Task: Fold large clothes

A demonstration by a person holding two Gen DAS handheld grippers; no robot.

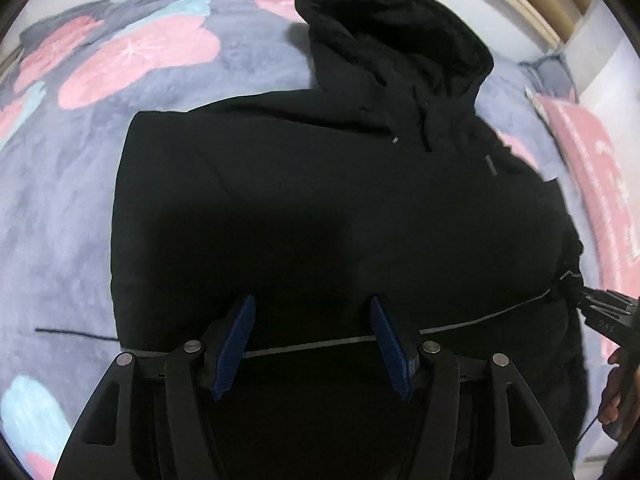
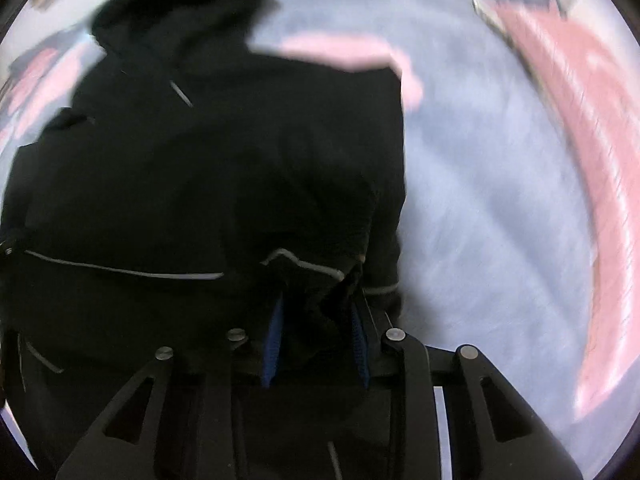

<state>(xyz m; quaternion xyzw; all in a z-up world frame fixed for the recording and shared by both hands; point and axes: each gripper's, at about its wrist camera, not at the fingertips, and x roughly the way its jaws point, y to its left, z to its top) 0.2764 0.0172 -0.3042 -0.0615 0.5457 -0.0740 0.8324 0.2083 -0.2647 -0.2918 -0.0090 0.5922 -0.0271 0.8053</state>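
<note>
I am working over the bed [image 1: 60, 208], its grey blanket with pink and teal patches spreading out to every edge I can see. The black hoodie [image 1: 320, 200] is lying flat across the middle of it, hood [image 1: 392, 36] pointing toward the far edge, sides already looking tucked inward, so I judge the fold is partway. My right tongs [image 2: 316, 320] are pinching a bunch of hem fabric between the blue pads, probably to lift that corner. My left tongs [image 1: 312, 344] are hovering agape over the grey-striped hem [image 1: 320, 346], gripping nothing, lined up to take the other side.
</note>
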